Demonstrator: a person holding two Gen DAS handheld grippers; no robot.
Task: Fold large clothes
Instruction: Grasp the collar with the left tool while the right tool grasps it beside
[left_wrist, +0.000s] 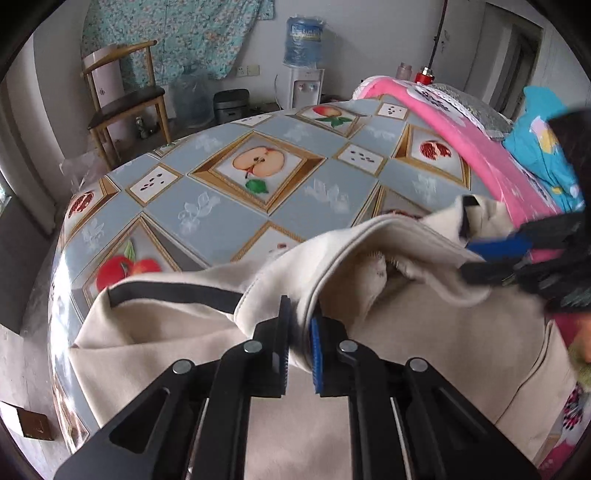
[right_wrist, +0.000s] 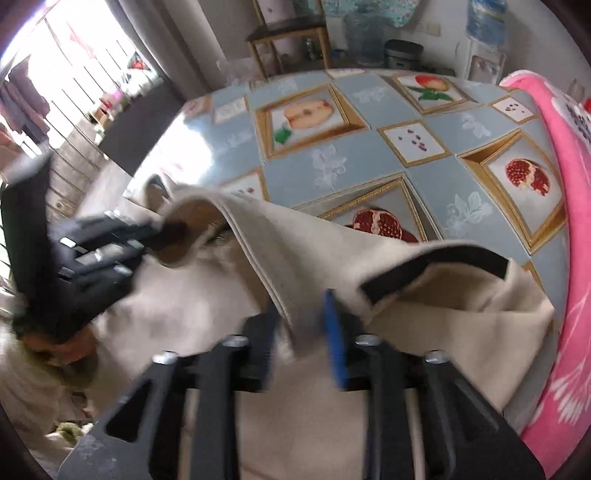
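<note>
A large cream garment (left_wrist: 424, 332) with a black trim band lies bunched on the near part of the table. In the left wrist view my left gripper (left_wrist: 300, 343) is shut on a raised fold of its edge, with cloth pinched between the black and blue pads. My right gripper (left_wrist: 467, 254) shows at the right, holding up another part of the same edge. In the right wrist view a thick fold of the garment (right_wrist: 314, 240) stands between the right gripper's (right_wrist: 301, 328) pads and fills the gap. The left gripper (right_wrist: 155, 236) appears blurred at the left, clamped on cloth.
The table (left_wrist: 221, 206) carries a blue-grey oilcloth with fruit pictures. A pink blanket (left_wrist: 480, 147) and a blue garment (left_wrist: 543, 155) are heaped along its right side. Beyond the far edge stand a wooden chair (left_wrist: 125, 103) and a water dispenser (left_wrist: 304, 74).
</note>
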